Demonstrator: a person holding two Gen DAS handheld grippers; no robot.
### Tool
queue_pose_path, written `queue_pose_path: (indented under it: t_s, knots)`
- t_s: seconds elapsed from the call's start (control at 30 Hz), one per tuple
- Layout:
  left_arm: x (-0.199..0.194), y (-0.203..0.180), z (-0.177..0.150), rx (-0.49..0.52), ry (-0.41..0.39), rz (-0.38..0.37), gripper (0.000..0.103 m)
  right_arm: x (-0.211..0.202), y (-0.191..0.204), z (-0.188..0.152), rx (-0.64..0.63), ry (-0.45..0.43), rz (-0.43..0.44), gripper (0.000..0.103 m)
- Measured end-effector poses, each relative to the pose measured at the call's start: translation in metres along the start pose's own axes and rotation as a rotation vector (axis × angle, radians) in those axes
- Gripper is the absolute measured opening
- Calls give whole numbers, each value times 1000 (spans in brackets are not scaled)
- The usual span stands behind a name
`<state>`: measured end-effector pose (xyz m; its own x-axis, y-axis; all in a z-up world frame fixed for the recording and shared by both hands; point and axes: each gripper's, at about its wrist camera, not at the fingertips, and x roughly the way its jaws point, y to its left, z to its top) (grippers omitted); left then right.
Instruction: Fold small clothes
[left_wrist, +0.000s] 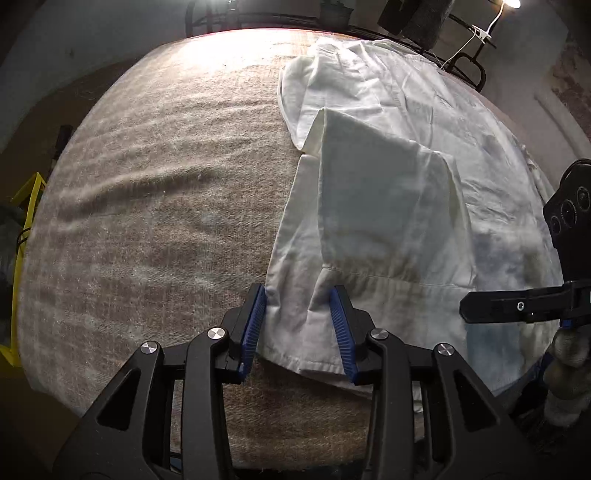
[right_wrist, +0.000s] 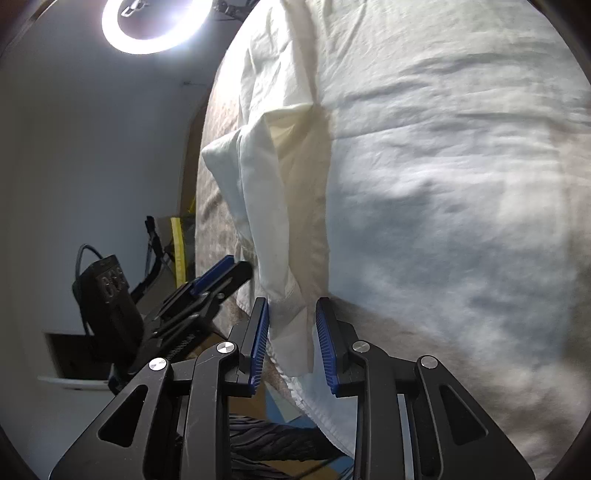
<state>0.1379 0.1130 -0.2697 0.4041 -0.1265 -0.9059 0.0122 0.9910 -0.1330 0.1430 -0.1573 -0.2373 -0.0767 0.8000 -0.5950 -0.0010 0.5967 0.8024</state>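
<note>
White shirt (left_wrist: 388, 192) hem sits between both spread tongs (left_wrist: 301, 328) (right_wrist: 291, 341); we judge pinching comes next, then folding.

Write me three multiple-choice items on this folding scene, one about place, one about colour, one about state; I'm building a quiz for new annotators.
1. Where does the white garment lie on the blanket, seen from the left wrist view?
A. on its right part
B. on its left part
C. hanging off the far edge

2. What colour are the pads of the left tongs?
A. red
B. blue
C. green

3. How do the right tongs stand?
A. clamped flat together, holding nothing
B. apart, with a fold of cloth between the pads
C. out of view

Answers:
1 A, the cloth fills the right side while the left is bare blanket.
2 B, both ribbed pads show blue.
3 B, a gap shows on both sides of the fold.
</note>
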Motion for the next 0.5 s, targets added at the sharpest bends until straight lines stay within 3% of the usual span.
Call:
queue_pose_path:
  t_s: [0.07, 0.1, 0.13, 0.3, 0.5]
  knots:
    - [-1, 2, 2, -14, 5, -40, 3, 6, 7, 2, -18, -2, 2, 26]
    - [-3, 4, 2, -30, 14, -50, 0, 10, 16, 3, -20, 3, 16, 17]
    - [-8, 7, 2, -45, 3, -59, 0, 13, 18, 3, -18, 8, 44, 10]
    - [-29, 20, -5, -69, -36, -38, 0, 21, 34, 1, -23, 29, 132, 8]
    - [-25, 21, -11, -82, -31, -18, 2, 36, 36, -1, -73, 86, -56, 15]
